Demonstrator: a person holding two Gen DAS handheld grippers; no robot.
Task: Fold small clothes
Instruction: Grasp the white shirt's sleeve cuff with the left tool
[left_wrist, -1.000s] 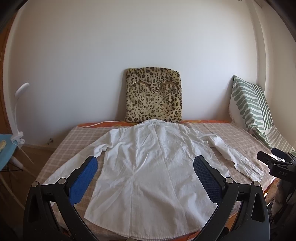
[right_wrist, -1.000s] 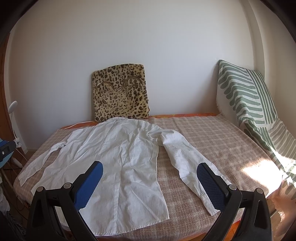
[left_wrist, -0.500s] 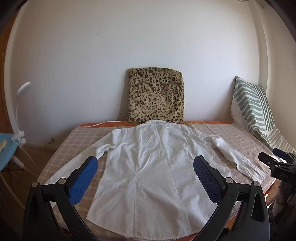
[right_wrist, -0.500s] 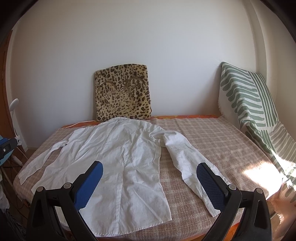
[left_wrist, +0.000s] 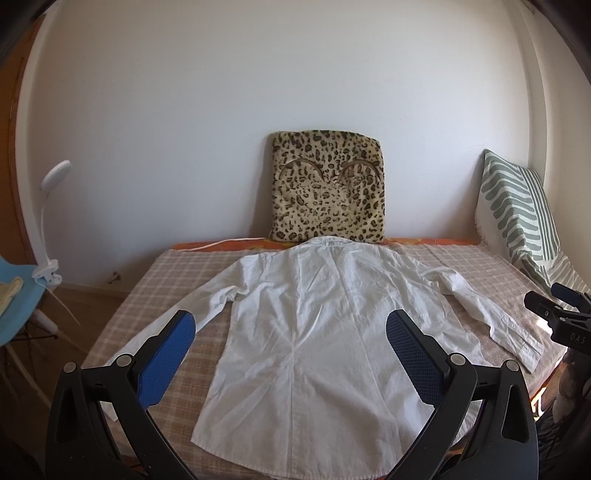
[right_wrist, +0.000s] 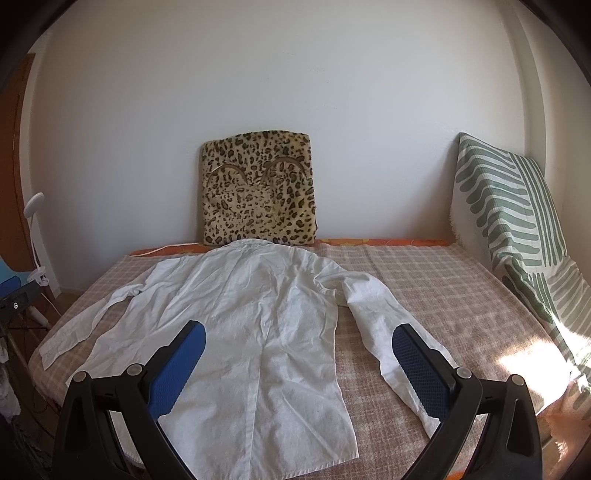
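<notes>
A white long-sleeved shirt (left_wrist: 306, 332) (right_wrist: 243, 328) lies back up and spread flat on the checked bed cover (left_wrist: 177, 273), collar toward the wall, hem at the near edge, both sleeves stretched outward. My left gripper (left_wrist: 290, 343) hovers above the shirt's lower half, open, blue pads wide apart with nothing between them. My right gripper (right_wrist: 299, 352) hangs open over the shirt's right side and right sleeve (right_wrist: 384, 332), holding nothing. The right gripper also shows at the right edge of the left wrist view.
A leopard-print cushion (left_wrist: 327, 186) leans on the wall behind the collar. A green-striped pillow (right_wrist: 506, 214) stands at the bed's right end. Left of the bed are a white clip lamp (left_wrist: 50, 221) and a blue chair (left_wrist: 18, 295).
Both cameras have tilted or drawn back slightly, so the shirt and cushions sit lower in view. The shirt has not moved and both grippers stay open.
</notes>
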